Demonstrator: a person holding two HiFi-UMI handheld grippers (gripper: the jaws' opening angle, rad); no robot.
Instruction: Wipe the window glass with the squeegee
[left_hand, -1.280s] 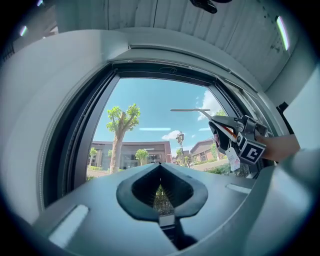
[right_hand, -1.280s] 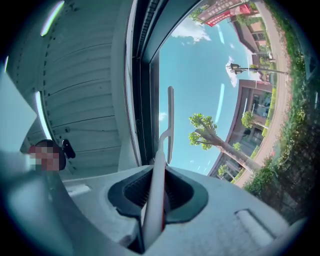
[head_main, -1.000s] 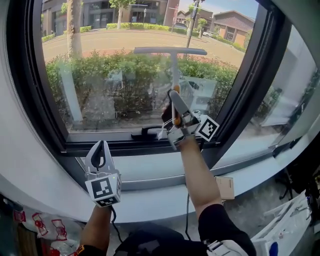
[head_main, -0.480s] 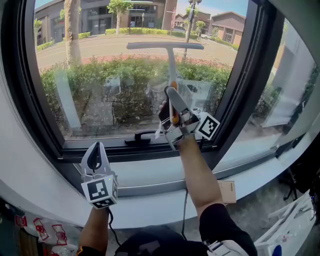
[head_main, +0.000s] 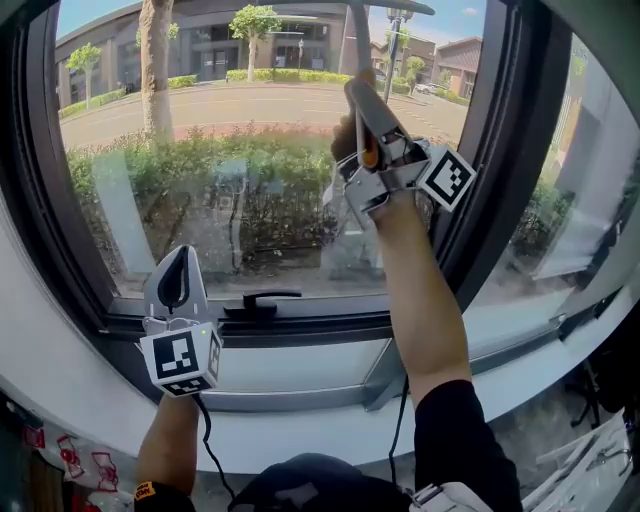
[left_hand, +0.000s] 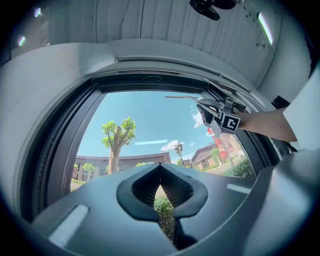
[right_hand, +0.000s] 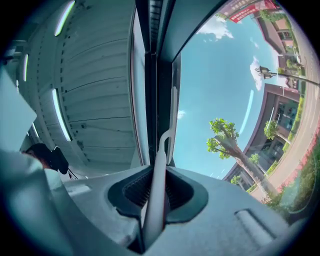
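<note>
Pressure must be even: right tool (head_main: 360, 100), clamped on the grey T-shaped squeegee (right_hand: 157, 180), should press its blade flat on the clear window glass (head_main: 230, 150), while the left tool (head_main: 178, 262) hangs low, jaws together on nothing.

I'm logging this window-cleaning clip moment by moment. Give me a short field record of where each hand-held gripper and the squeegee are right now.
right hand-held gripper: raised high in front of the window glass, shut on the squeegee handle
squeegee position: blade up near the top of the pane, mostly cut off in the head view; contact with the glass unclear
left hand-held gripper: low, near the bottom frame, jaws together, holding nothing
window handle: on the lower frame, lying horizontal
</note>
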